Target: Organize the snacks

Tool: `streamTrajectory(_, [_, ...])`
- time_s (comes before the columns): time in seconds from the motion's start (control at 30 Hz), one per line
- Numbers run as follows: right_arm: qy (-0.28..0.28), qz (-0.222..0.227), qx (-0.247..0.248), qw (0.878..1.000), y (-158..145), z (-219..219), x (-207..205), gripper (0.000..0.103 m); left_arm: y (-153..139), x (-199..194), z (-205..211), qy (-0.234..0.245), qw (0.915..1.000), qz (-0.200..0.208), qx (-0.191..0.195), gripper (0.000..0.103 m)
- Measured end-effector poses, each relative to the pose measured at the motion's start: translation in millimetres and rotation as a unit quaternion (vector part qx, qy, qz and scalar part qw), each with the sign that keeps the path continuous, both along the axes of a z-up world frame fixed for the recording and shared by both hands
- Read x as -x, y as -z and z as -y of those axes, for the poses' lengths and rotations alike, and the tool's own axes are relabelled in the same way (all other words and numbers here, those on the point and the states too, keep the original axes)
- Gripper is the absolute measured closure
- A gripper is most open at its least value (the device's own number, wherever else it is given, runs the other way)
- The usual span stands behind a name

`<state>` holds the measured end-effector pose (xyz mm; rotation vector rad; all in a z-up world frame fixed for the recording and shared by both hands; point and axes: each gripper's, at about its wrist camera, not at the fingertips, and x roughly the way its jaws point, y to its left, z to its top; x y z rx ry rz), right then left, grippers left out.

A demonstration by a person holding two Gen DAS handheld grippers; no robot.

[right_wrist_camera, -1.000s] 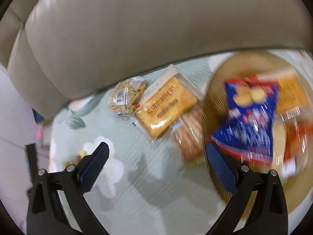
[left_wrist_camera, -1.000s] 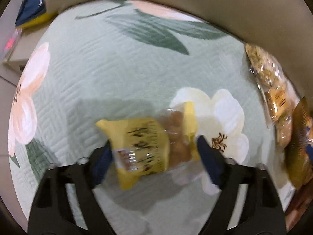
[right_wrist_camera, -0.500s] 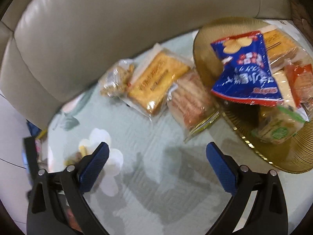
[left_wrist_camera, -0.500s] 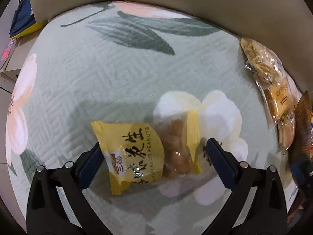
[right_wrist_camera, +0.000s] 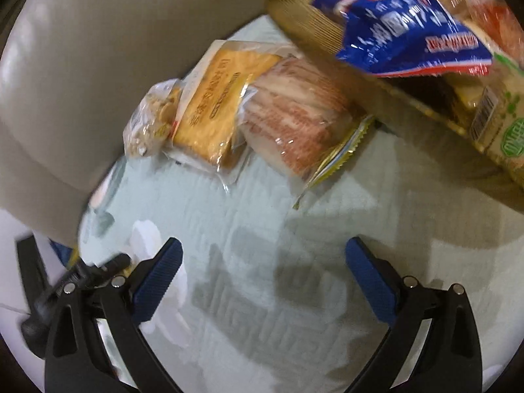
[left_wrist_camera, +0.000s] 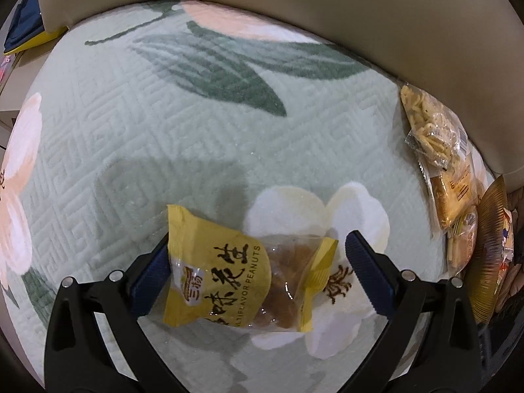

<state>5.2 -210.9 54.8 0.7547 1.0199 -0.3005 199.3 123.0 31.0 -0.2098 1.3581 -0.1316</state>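
A yellow packet of peanuts (left_wrist_camera: 229, 271) lies on the green flowered cover (left_wrist_camera: 163, 124), between the wide-open jaws of my left gripper (left_wrist_camera: 258, 265), which straddles it without squeezing. My right gripper (right_wrist_camera: 262, 268) is open and empty, low over the cover. Ahead of it lie a clear bag of small snacks (right_wrist_camera: 150, 124), an orange cracker pack (right_wrist_camera: 216, 101) and a pink wafer pack (right_wrist_camera: 294, 114). A gold tray (right_wrist_camera: 301, 16) at the upper right holds a blue chips bag (right_wrist_camera: 402, 29) and a green-labelled pack (right_wrist_camera: 504, 124).
A beige sofa backrest (left_wrist_camera: 327, 3) runs along the far side. The same loose snacks (left_wrist_camera: 435, 137) and the tray's edge (left_wrist_camera: 488, 245) show at the right of the left wrist view. A blue and yellow item (left_wrist_camera: 23, 26) lies off the cover at far left.
My left gripper has settled lower around the peanut packet and opened a little wider. My right gripper has swung closer to the loose snacks, with the tray now at the upper right.
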Motion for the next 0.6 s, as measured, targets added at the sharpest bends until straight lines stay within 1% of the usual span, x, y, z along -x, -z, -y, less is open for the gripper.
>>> streamTrajectory(0.07, [-0.011,0.001,0.033,0.999,0.2,-9.3,1.4,0.005,0.9,5.8,0.3,-0.003,1.0000,-0.002,0.006,0.004])
streamTrajectory(0.1, [-0.016,-0.004,0.046,0.999,0.4,-13.1,0.5,0.005,0.7,3.9,8.6,-0.005,1.0000,-0.003,0.007,0.004])
streamTrajectory(0.2, [-0.030,-0.019,0.066,0.997,1.6,-17.7,-2.7,0.005,4.9,4.1,9.4,-0.005,1.0000,-0.003,0.006,0.003])
streamTrajectory(0.37, [-0.029,-0.019,0.069,0.997,3.2,-20.1,-3.9,0.005,6.1,4.8,17.0,0.007,0.9998,-0.001,-0.018,0.003])
streamTrajectory(0.6, [-0.035,-0.028,0.088,0.995,6.1,-34.1,-14.6,0.005,4.9,4.6,18.8,0.010,0.9996,-0.002,-0.026,0.003])
